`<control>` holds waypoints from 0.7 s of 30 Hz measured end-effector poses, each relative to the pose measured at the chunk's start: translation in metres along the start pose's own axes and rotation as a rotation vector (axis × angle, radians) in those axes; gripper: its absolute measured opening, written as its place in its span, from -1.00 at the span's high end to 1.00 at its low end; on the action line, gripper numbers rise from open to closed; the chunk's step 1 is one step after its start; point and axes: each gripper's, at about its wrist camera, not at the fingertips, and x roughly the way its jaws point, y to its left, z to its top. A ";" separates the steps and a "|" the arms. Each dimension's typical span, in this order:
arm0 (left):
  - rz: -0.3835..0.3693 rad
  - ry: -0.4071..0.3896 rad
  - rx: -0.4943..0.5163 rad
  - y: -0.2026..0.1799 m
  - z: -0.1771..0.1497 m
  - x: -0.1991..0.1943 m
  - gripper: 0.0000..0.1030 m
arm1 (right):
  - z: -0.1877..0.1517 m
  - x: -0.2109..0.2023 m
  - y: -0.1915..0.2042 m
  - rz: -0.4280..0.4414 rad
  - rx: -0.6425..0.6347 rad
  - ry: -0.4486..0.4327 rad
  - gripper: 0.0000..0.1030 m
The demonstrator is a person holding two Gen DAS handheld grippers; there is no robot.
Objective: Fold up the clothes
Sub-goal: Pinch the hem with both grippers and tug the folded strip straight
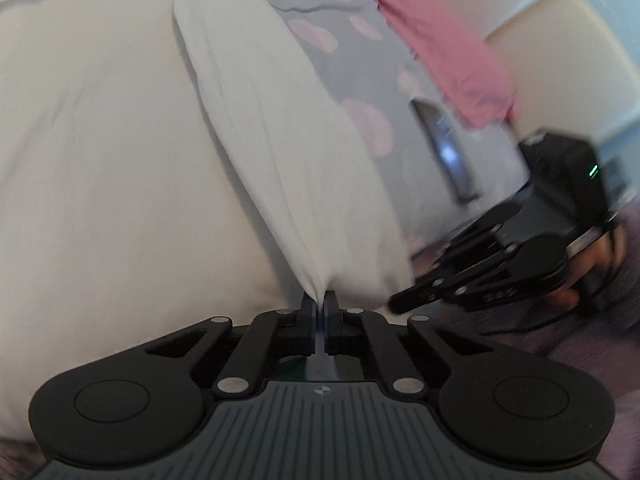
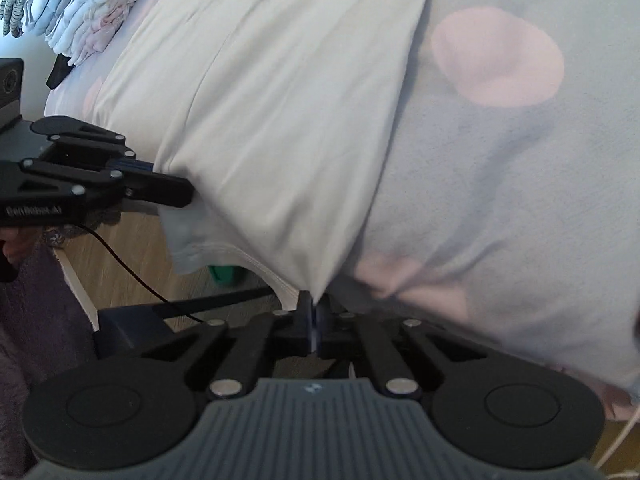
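Cream-white cloth, a plain garment [image 1: 120, 152], lay spread over a bed covered by a pale grey sheet with pink spots [image 2: 500, 140]. In the left wrist view the left gripper [image 1: 319, 304] had its fingers [image 1: 307, 312] pressed together on a gathered corner of that cream garment, the fabric drawn up into a tight pucker between the pads and running away from them in a long ridge. To the right in the same view the right gripper [image 1: 404, 300] reached in low beside the cloth's edge, a hand [image 1: 592, 264] behind it on the handle.

In the right wrist view the right gripper [image 2: 316, 304] likewise had its fingers [image 2: 305, 312] closed on a pinched point of the cream garment [image 2: 260, 120], at the edge nearest the bedside, where the cloth hung over the sheet. The left gripper [image 2: 176, 196] showed at the left of that view, its tip against the garment's other near corner.

A pink garment [image 1: 440, 52] lay across the far part of the bed, and a dark flat object, blurred, rested on the sheet below it [image 1: 448, 148]. A stack of folded clothes [image 2: 80, 12] sat at the far corner of the bed. A wooden floor [image 2: 132, 256] showed beside the bed, with a black cable [image 2: 120, 260] trailing over it.
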 end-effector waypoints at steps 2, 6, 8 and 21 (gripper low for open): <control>-0.012 0.012 -0.023 0.003 0.000 -0.004 0.99 | -0.001 -0.012 0.000 -0.005 -0.003 0.004 0.96; 0.044 0.061 -0.067 0.018 -0.004 0.018 0.99 | 0.002 -0.009 0.005 -0.046 -0.030 0.028 0.96; 0.038 0.082 -0.089 0.022 -0.004 0.025 0.96 | 0.005 -0.001 0.007 -0.081 -0.047 0.047 0.95; 0.258 -0.137 -0.092 0.040 0.025 -0.078 0.17 | 0.034 -0.067 0.028 -0.313 -0.156 -0.089 0.38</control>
